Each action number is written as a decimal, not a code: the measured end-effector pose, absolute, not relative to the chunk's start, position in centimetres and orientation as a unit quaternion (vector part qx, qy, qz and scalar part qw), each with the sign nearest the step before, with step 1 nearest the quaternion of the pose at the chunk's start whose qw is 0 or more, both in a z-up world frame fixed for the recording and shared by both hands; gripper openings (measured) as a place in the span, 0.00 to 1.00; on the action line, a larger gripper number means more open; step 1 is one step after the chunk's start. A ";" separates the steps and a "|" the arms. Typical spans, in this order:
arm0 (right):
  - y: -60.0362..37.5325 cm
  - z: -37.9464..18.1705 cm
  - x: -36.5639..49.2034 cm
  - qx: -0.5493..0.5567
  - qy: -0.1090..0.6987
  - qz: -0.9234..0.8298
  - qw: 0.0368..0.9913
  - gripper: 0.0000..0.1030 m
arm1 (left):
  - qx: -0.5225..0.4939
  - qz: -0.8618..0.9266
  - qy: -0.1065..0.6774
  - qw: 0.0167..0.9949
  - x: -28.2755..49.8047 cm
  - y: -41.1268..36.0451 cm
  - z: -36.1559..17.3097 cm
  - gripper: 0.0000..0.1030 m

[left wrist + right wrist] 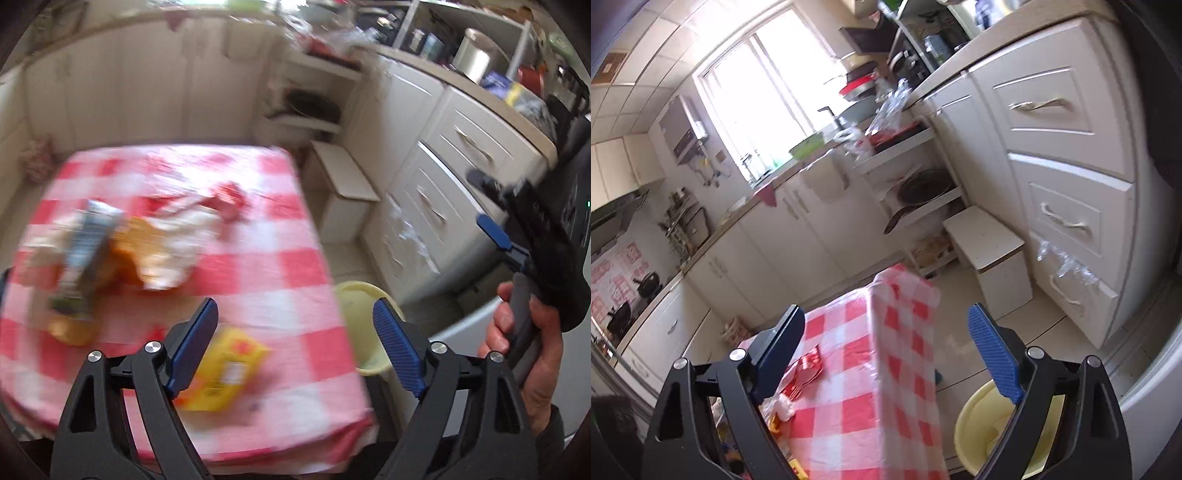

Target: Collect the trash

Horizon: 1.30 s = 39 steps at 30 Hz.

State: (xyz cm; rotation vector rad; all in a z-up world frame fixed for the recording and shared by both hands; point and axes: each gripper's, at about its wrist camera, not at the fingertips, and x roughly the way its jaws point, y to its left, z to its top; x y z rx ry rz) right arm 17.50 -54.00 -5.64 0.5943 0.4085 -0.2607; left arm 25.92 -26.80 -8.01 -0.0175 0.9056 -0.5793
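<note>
Over the checked desk [303, 258]: both hand-held grippers empty, jaws wide apart.

Left hand-held gripper [295, 332] hangs above the near right part of the desk, nothing between its blue pads; the yellow box [229, 373] lies just under its left finger. Further left sits a blurred heap: a grey-blue carton [90, 240], orange wrapper [136, 243], and what looks like crumpled white paper [177, 251]. A red wrapper [229, 201] lies at the far side of the heap. The yellow bin [982, 428] stands on the floor just right of the desk's near corner. Right hand-held gripper [886, 350] is spread open above the desk's right edge, right finger over the bin. White stool [990, 240] stands further back, by the drawers [1071, 177].
</note>
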 end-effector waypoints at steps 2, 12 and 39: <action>-52.5 -5.8 18.6 0.288 0.216 -0.103 0.927 0.84 | -0.004 -0.225 0.420 0.879 27.0 -23.1 -7.3 0.83; -43.5 -8.0 25.3 0.274 0.329 0.027 0.903 0.84 | 0.001 -0.109 0.436 0.893 31.3 -15.3 -9.5 0.83; -36.5 -15.2 34.0 0.281 0.440 0.051 0.852 0.66 | 0.030 -0.104 0.432 0.895 33.4 -12.6 -11.6 0.83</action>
